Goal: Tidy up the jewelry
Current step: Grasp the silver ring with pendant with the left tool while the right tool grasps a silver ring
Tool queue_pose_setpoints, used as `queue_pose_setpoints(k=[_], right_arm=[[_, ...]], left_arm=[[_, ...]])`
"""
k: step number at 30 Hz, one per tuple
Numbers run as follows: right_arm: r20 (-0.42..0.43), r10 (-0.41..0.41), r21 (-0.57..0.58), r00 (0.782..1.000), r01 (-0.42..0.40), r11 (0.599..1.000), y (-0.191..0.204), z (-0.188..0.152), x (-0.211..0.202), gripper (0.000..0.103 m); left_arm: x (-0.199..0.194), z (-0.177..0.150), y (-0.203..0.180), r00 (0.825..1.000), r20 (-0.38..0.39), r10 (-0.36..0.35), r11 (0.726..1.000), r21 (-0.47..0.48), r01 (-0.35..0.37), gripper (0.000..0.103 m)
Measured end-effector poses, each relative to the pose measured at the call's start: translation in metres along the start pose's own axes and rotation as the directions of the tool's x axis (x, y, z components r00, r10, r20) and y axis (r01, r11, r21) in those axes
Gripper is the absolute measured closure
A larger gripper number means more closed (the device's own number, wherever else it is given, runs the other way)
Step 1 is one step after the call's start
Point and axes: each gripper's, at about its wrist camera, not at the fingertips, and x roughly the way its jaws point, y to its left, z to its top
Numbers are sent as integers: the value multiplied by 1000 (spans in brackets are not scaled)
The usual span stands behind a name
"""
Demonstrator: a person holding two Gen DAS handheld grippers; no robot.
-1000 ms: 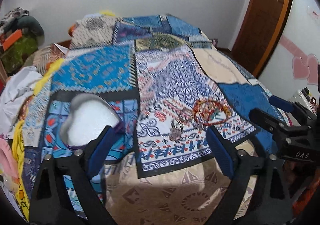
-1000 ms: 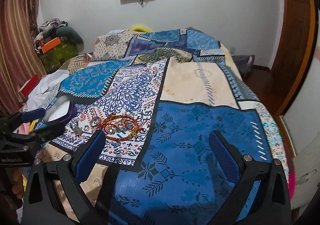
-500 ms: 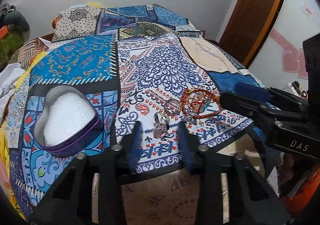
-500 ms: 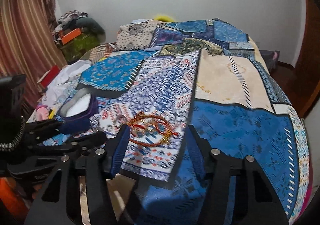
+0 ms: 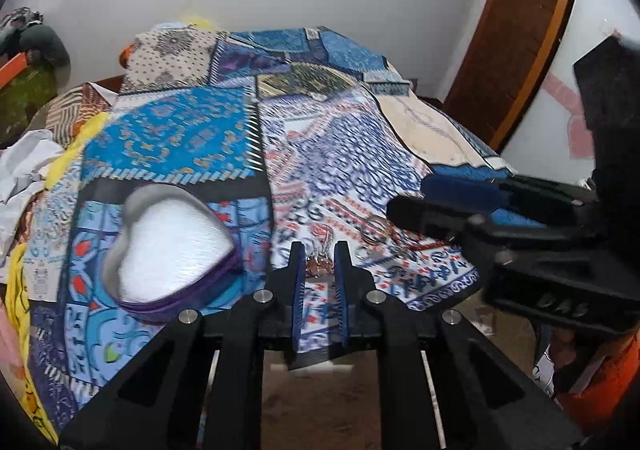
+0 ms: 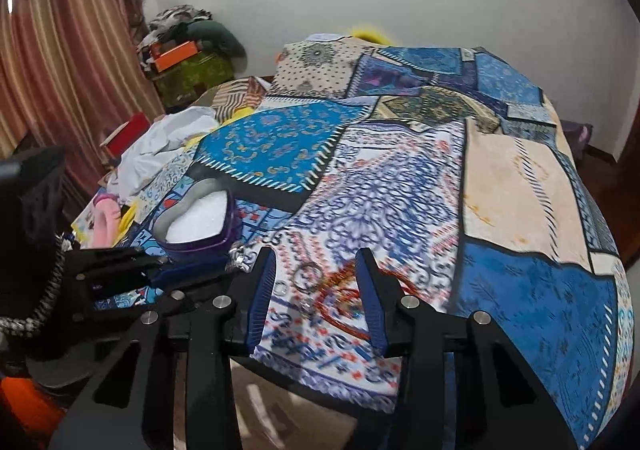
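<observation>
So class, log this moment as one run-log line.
left gripper: narrowed around small jewelry piece | right gripper: open over red bracelet | heart tin: no jewelry inside

1. The small trinket (image 5: 319, 263) between the left gripper's (image 5: 319, 250) narrowed fingers is too blurred to be identified; contact cannot be judged.
2. The red bangle (image 6: 340, 310) is partly hidden by the right gripper's (image 6: 316, 262) finger (image 6: 370, 298).
3. The rings (image 6: 306, 276) are smeared.
</observation>
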Motion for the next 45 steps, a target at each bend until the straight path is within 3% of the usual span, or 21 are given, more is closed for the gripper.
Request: queue_pose_setpoints(k=[5,15,23,27,45], right_arm=[[-41,14,-12,999,-14,1000,5,-1,14,72],[-96,-39,-63,995,33,997,8,-5,26,73],[-96,-67,-97,993,57,994,10,-6,28,76],[-94,-70,-94,993,61,994,8,-7,28,85],[-35,-67,-52,997,66,996,8,-2,7,86]], left_arm=[[-5,0,11,1000,14,0,1000,-20,1,90],[7,-9,12,998,-40,-45,999,-22,44,90],[17,-7,22,997,-57,-48,996,-76,44,90],[21,-5,22,997,-57,-48,996,-80,44,90],[1,4,10,1000,14,-18,999,-40,19,90]])
